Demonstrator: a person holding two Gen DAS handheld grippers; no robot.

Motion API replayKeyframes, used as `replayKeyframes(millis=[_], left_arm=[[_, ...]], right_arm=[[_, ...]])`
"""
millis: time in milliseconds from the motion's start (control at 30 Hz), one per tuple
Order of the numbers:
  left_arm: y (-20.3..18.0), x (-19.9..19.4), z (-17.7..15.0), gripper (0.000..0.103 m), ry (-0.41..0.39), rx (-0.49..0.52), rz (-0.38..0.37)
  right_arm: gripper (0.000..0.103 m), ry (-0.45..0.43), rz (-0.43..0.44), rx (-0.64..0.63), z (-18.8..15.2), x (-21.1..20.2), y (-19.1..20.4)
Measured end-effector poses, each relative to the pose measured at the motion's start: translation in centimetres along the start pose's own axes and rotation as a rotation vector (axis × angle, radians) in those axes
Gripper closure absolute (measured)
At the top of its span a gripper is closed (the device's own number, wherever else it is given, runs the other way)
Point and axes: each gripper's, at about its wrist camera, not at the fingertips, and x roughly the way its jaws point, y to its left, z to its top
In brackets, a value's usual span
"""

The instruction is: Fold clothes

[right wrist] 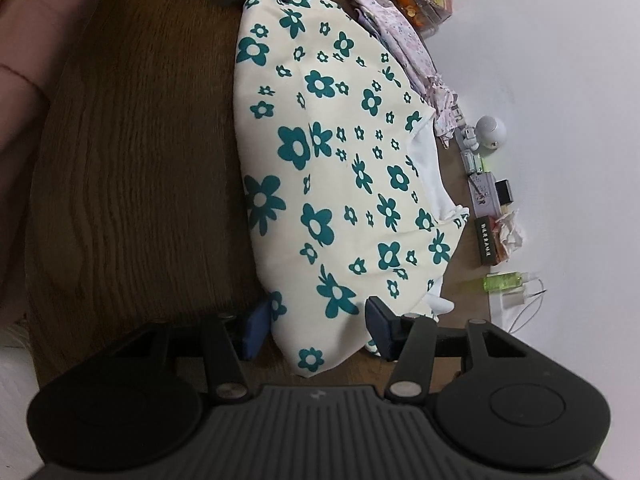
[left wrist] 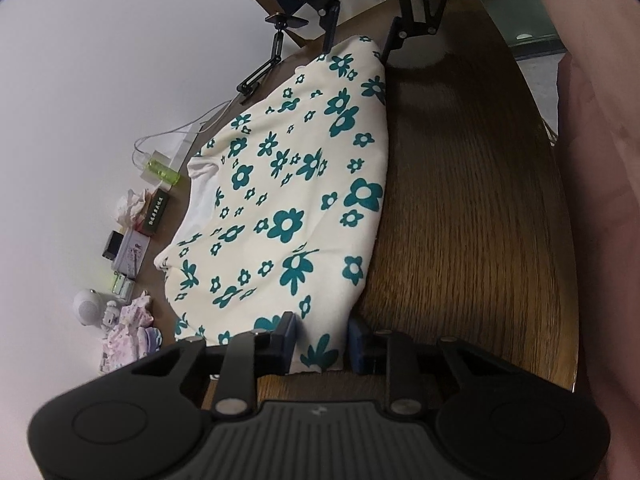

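Floral garment (left wrist: 288, 208) spread on the wooden worktop (left wrist: 460, 220), each end lying between the parted fingers of the left gripper (left wrist: 320, 344) and right gripper (right wrist: 320, 326); boxes (right wrist: 486, 190) line the far edge.

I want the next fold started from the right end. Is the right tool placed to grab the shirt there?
Probably yes: the right tool is open, its fingers straddling the shirt's near corner, nothing between.
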Motion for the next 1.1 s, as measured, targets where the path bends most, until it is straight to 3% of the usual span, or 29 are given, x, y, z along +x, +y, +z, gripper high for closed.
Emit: replayKeyframes(millis=[267, 533, 633, 767, 933, 1100], left_arm=[[-0.7, 0.1, -0.3, 0.078, -0.029, 0.014, 0.052], [-0.9, 0.3, -1.2, 0.095, -0.062, -0.047, 0.06], [-0.9, 0.1, -1.4, 0.097, -0.067, -0.078, 0.06], [-0.3, -0.8, -1.7, 0.099, -0.086, -0.11, 0.061], [0.6, -2.0, -2.6, 0.099, -0.109, -0.146, 0.048], [1.9, -3.8, -3.4, 0.1, -0.14, -0.236, -0.044]], right_arm=[[0.052, 0.0, -0.05, -0.03, 0.4, 0.3, 0.9], [0.088, 0.008, -0.046, -0.018, 0.6, 0.5, 2.0], [0.096, 0.012, -0.03, 0.03, 0.4, 0.5, 2.0], [0.099, 0.012, 0.03, 0.093, 0.7, -0.2, 1.1], [0.1, -0.002, 0.043, 0.135, 1.0, -1.5, -0.4], [0.1, -0.005, 0.147, 0.171, 1.0, -2.5, -1.4]])
